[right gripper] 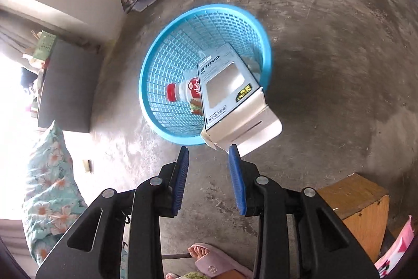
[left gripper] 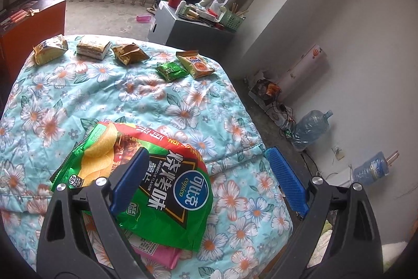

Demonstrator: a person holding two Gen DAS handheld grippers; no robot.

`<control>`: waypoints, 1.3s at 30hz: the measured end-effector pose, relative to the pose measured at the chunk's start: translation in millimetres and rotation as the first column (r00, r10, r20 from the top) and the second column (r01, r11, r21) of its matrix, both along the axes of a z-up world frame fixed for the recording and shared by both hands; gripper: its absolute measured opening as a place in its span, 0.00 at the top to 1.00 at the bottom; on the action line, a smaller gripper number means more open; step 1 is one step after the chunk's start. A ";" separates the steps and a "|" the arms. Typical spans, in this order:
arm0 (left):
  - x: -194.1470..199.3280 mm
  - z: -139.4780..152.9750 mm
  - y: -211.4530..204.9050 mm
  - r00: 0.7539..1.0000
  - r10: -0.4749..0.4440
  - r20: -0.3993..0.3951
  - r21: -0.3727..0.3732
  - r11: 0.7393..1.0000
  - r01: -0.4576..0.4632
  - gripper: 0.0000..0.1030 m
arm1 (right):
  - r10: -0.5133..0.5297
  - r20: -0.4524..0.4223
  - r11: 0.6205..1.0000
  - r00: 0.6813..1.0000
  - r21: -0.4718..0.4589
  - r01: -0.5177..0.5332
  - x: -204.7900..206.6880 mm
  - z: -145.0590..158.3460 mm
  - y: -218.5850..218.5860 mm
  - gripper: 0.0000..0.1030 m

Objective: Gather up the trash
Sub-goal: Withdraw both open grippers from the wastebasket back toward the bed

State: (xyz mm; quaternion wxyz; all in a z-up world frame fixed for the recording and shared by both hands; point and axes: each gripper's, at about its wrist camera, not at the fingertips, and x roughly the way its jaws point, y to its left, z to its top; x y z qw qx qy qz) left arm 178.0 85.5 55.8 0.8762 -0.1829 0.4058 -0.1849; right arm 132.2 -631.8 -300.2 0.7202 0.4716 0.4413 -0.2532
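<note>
Below, round latticed plastic basket [right gripper: 167, 49], glossy box [right gripper: 230, 85]

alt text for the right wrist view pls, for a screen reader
The open, empty right gripper points down at a blue mesh basket on a concrete floor. A grey cable box leans out over the basket's rim above a red-capped bottle. A foot in a pink slipper shows below.

Green chip bag [left gripper: 154, 190] lies flat on the floral quilt [left gripper: 183, 101] over a pink wrapper [left gripper: 162, 255], five small snack packets [left gripper: 125, 54] line the quilt's far edge, cable box [right gripper: 232, 93] leans in the blue basket [right gripper: 156, 64].
</note>
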 end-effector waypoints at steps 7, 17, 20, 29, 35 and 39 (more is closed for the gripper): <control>7.5 -8.5 4.5 0.999 0.038 -0.030 0.015 0.999 -0.038 0.14 | -0.092 -0.082 0.991 0.992 0.090 0.099 33.0 -39.4 -25.9 0.77; 17.9 -17.3 9.1 0.995 0.072 -0.062 0.046 0.997 -0.069 0.14 | -0.196 -0.052 0.980 0.979 0.021 0.197 57.0 -41.4 -64.9 0.93; 17.1 -16.8 10.1 0.995 0.078 -0.063 0.045 0.996 -0.075 0.14 | -0.228 0.041 0.973 0.973 0.037 0.227 53.5 -32.3 -72.1 0.96; 12.7 -12.2 10.4 0.995 0.083 -0.050 0.057 0.995 -0.080 0.14 | -0.407 0.214 0.907 0.888 -0.021 0.420 28.5 -2.1 -81.3 0.97; 11.5 -8.8 10.8 0.995 0.085 -0.043 0.054 0.995 -0.083 0.14 | -0.355 0.173 0.927 0.919 -0.065 0.370 43.4 -7.0 -77.1 0.96; 8.1 -6.4 10.2 0.996 0.081 -0.036 0.056 0.995 -0.078 0.14 | -0.323 0.160 0.939 0.933 -0.072 0.337 37.0 -5.4 -62.3 0.96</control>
